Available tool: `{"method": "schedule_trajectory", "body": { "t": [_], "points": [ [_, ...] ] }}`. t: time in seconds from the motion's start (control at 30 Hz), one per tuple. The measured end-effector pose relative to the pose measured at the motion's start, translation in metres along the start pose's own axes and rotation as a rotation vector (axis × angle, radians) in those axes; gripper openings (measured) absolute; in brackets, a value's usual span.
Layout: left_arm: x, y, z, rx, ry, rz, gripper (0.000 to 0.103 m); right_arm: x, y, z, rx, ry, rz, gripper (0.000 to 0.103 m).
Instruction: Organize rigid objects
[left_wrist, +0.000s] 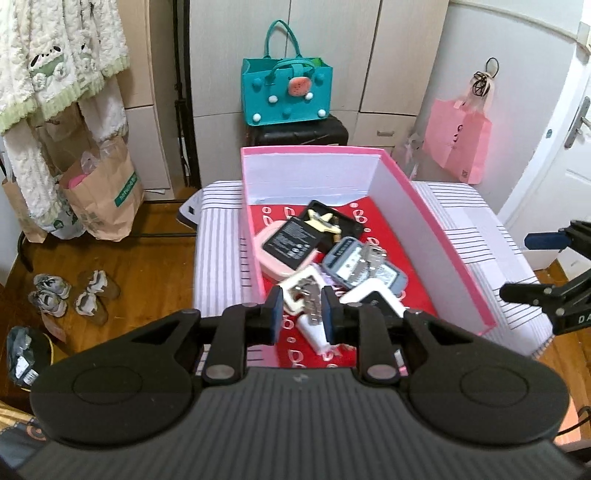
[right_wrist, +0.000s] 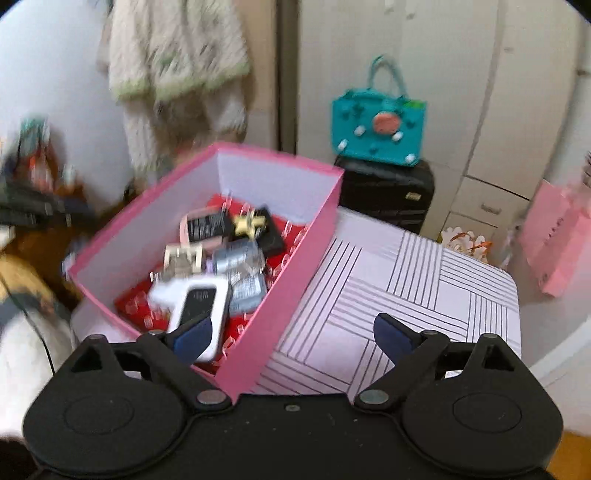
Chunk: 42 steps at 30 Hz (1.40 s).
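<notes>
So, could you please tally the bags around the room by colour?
Teal felt bag: 1
Pink paper bag: 1
Brown paper bags by the rack: 2, the second partly hidden
Total: 4

One pink box (left_wrist: 436, 236) is counted, set on one striped table (left_wrist: 476, 221). Inside it, two grey phones (left_wrist: 354, 264) are counted, one pink compact (left_wrist: 280, 266), one black battery (left_wrist: 291, 243), one black tray (left_wrist: 343, 221), one yellow star-shaped piece (left_wrist: 320, 218), one white device with a dark screen (right_wrist: 199, 306), and one cream frame (left_wrist: 301, 286) with a metal link bracelet (left_wrist: 308, 299) on it. One teal bag (left_wrist: 286, 92) is counted on one black suitcase (left_wrist: 295, 134), plus one pink paper bag (left_wrist: 460, 140). Two grippers are counted: left gripper (left_wrist: 302, 314), right gripper (right_wrist: 291, 332).
</notes>
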<state>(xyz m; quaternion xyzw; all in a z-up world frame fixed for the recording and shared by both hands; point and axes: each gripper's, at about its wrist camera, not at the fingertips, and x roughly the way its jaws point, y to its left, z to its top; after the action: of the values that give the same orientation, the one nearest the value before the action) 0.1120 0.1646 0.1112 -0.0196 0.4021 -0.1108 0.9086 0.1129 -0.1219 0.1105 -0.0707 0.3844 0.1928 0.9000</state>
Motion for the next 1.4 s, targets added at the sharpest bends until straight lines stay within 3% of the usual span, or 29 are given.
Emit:
{"method": "schedule_trajectory", "body": {
  "t": [0.13,0.23,0.37,0.6,0.8,0.93,1.1,1.4],
  "points": [
    [-0.004,-0.017,-0.007,-0.006,-0.04,0.007,0.026,-0.022,-0.002,-0.013,0.075,-0.119,-0.024,0.096],
    [-0.006,-0.027,-0.013,-0.026,-0.053,-0.024,0.035,-0.031,0.002,-0.021,0.116,-0.18,-0.086,0.096],
    [-0.009,-0.048,-0.027,-0.025,-0.095,-0.007,0.039,-0.034,0.007,-0.03,0.119,-0.196,-0.153,0.096],
    [-0.009,-0.073,-0.044,-0.062,-0.119,-0.042,0.049,-0.049,0.001,-0.039,0.187,-0.257,-0.143,0.097],
    [-0.012,-0.095,-0.055,-0.041,-0.179,0.08,0.069,-0.059,0.003,-0.05,0.187,-0.287,-0.17,0.101],
    [-0.015,-0.105,-0.061,-0.033,-0.196,0.107,0.078,-0.064,0.006,-0.058,0.181,-0.301,-0.202,0.103],
    [-0.019,-0.114,-0.071,-0.03,-0.22,0.122,0.098,-0.073,0.003,-0.067,0.197,-0.3,-0.22,0.103],
    [-0.019,-0.126,-0.078,-0.03,-0.212,0.174,0.103,-0.082,0.008,-0.081,0.172,-0.335,-0.292,0.103]
  ]
}}
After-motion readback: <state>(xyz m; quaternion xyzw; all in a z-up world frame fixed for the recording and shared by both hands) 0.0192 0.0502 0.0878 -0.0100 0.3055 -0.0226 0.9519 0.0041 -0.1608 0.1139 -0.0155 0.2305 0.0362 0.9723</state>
